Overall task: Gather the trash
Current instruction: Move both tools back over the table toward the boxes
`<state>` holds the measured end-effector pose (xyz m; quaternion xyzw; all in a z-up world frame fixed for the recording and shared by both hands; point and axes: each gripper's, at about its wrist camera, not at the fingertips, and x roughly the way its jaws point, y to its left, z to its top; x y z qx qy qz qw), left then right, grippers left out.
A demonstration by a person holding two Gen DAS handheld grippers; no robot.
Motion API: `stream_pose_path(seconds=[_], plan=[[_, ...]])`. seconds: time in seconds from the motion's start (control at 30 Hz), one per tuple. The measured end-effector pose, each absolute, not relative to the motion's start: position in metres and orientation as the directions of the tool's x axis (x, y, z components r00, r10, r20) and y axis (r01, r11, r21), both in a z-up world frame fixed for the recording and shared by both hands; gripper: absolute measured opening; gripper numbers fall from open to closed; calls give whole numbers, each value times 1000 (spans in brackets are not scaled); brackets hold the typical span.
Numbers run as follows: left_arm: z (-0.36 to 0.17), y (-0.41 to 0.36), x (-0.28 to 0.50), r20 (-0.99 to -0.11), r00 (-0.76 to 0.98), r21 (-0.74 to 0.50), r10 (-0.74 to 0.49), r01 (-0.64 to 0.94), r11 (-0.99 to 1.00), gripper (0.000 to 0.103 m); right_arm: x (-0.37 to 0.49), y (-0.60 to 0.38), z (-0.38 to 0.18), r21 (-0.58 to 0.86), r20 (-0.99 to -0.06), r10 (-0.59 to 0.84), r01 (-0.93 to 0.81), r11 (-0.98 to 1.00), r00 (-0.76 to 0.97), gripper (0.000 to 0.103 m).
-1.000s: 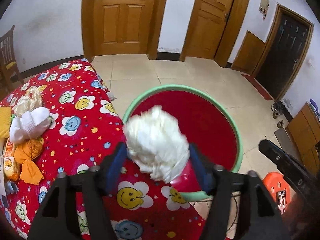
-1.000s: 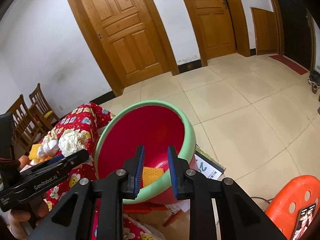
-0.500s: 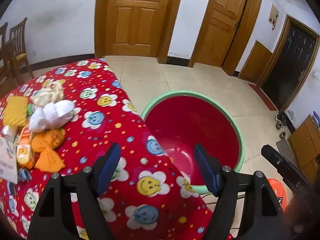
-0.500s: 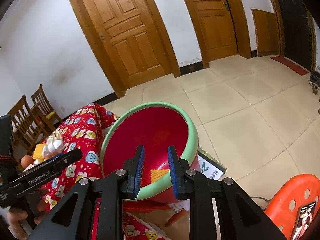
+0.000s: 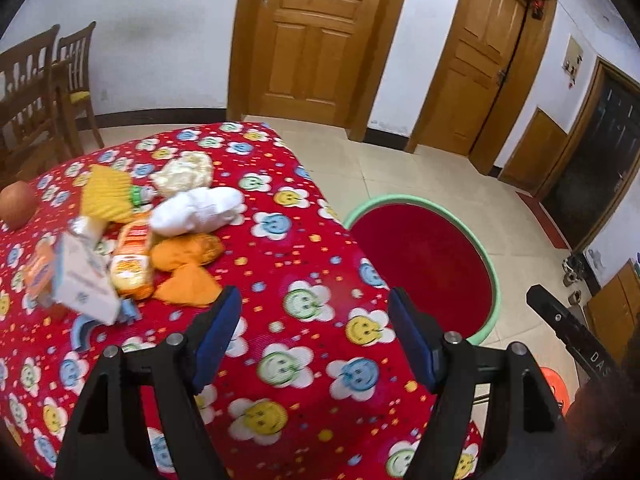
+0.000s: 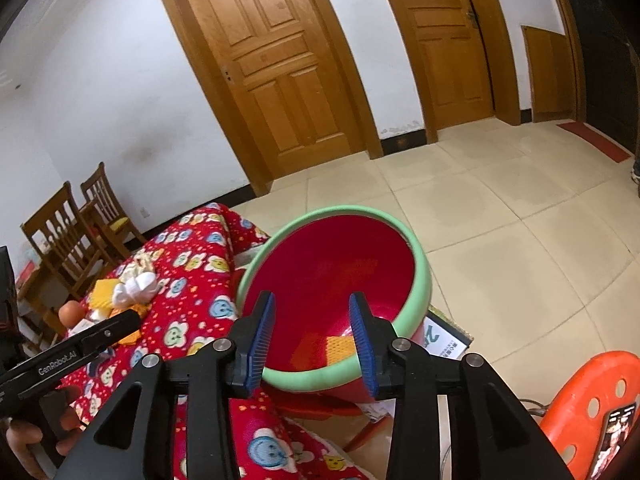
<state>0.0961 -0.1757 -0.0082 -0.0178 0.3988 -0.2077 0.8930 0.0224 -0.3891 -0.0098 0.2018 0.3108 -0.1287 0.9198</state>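
**Hovering over the table with both grippers empty**

Covering the table is a red cloth (image 5: pixel 304 248) printed with smiling flowers, and the trash lies on its far left part, well apart from the left gripper (image 5: pixel 312 344), up and to the left of its blue pads. That gripper's jaws stand wide with only cloth showing between them.

Beside the table's edge sits one red basin (image 5: pixel 424 264) with a green rim. From the right wrist view the right gripper (image 6: pixel 312 334) hangs over its near rim; its jaws have just been opening and now stand partly apart with nothing between them. In the basin (image 6: pixel 336 256) lies one orange-yellow scrap (image 6: pixel 340 346), seen below and between the pads.

Two wooden doors (image 5: pixel 320 36) stand in the far wall, two wooden chairs (image 5: pixel 36 92) on the left.

Counted in the heap: one white bundle (image 5: pixel 198 210), one crumpled cream wad (image 5: pixel 184 170) behind it, one ridged yellow piece (image 5: pixel 106 194), two orange scraps (image 5: pixel 186 250), one orange snack packet (image 5: pixel 130 262), and one white box (image 5: pixel 82 280), blurred. One round brownish thing (image 5: pixel 16 204) sits alone at the left edge.
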Motion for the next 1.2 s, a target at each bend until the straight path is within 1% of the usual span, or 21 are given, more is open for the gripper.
stream_pose_path(seconds=[0.27,0.53,0.73,1.03,1.2], plan=[[2,-136,85,-692,641,-179,-333,294,939,75,28,-366,-5,303,-617,-59,306,903,785,41],[4,-80,81,-695,685,-148,-217,159,976,75,35,-341,-4,311,-617,9,234,921,787,41],[4,-45,83,-691,705,-150,-163,80,985,75,43,-325,-5,305,-629,35,205,930,777,41],[-8,-4,92,-706,704,-130,-78,-20,991,75,52,-305,-5,285,-644,55,172,943,763,41],[-17,10,108,-721,692,-85,-34,-40,996,75,57,-296,-6,272,-653,61,159,949,755,41]])
